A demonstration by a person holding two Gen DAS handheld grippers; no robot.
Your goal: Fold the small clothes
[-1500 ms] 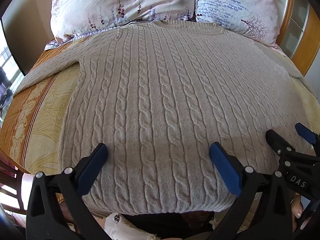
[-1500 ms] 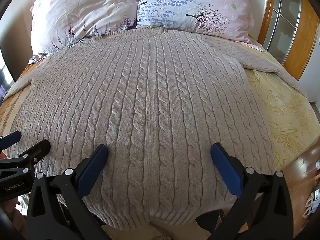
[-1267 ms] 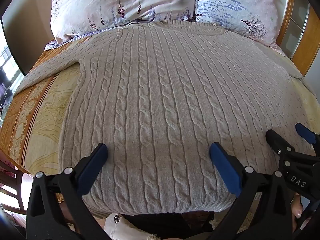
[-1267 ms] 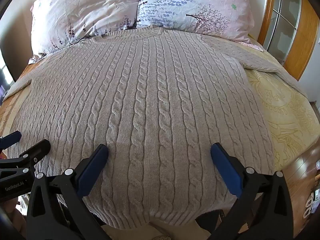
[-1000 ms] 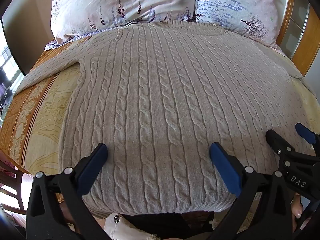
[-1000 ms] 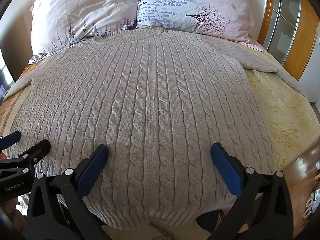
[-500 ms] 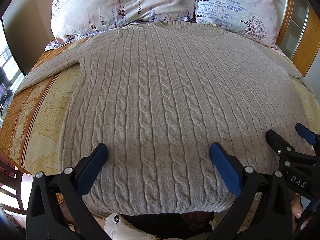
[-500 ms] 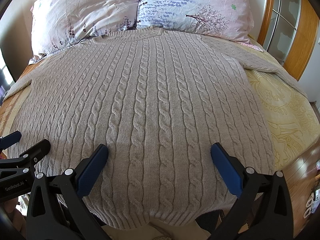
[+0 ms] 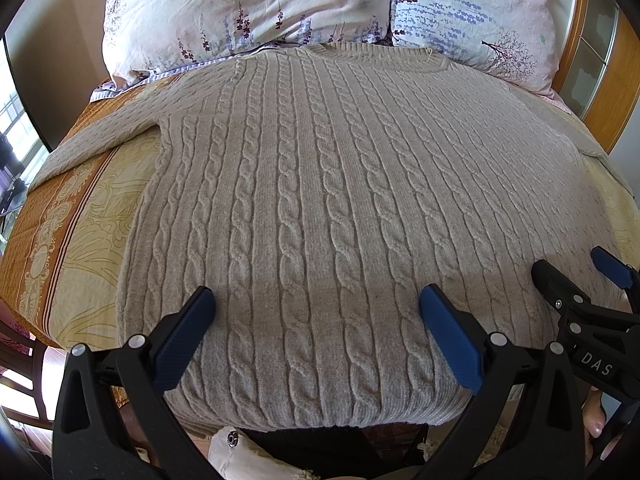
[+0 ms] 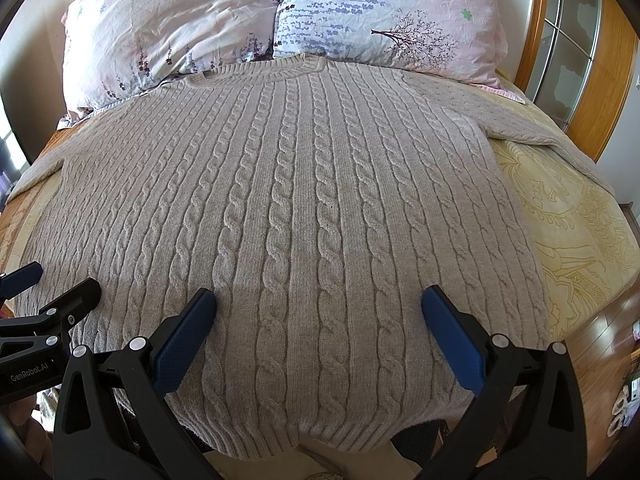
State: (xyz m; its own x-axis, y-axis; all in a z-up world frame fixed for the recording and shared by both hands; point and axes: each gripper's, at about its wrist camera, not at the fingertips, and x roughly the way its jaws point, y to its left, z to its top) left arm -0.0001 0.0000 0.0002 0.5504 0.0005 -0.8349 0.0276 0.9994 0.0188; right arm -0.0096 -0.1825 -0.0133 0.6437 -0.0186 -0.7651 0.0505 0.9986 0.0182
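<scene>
A beige cable-knit sweater (image 9: 320, 200) lies flat and face up on the bed, collar toward the pillows, hem at the near edge; it also shows in the right wrist view (image 10: 304, 208). Its sleeves spread out to the left (image 9: 92, 140) and to the right (image 10: 540, 132). My left gripper (image 9: 316, 312) is open and empty, hovering over the hem on the left half. My right gripper (image 10: 318, 312) is open and empty over the hem on the right half. Each gripper shows at the edge of the other's view.
Two floral pillows (image 9: 248, 12) (image 10: 384, 16) lean at the head of the bed. A yellow and orange patterned bedspread (image 9: 68, 232) (image 10: 580, 232) lies under the sweater. A wooden headboard with glass panels (image 10: 580, 40) stands on the right. Wooden floor (image 10: 600, 348) shows right.
</scene>
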